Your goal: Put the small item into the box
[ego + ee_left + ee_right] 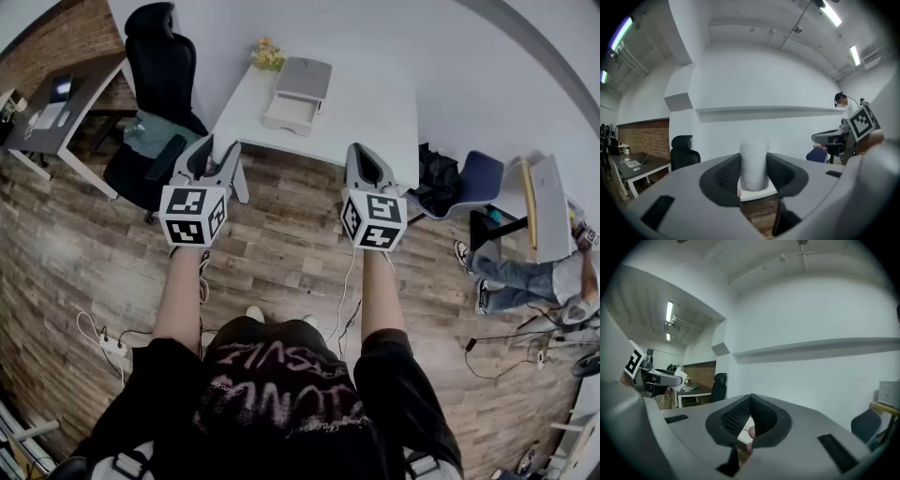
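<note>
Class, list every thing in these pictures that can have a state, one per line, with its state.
left tool: jaws wide apart, pale upright item between them; grip unclear.
right tool: shut, tips meeting.
box: drawer seemingly pulled out.
office chair: unoccupied, cloth on seat.
laptop: open.

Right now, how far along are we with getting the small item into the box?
Barely begun. Done: nothing visible. In hand: nothing; left gripper jaws apart, right gripper jaws together, both short of the table. Left: find the item, which I cannot see, grip it, place it in the box.
</note>
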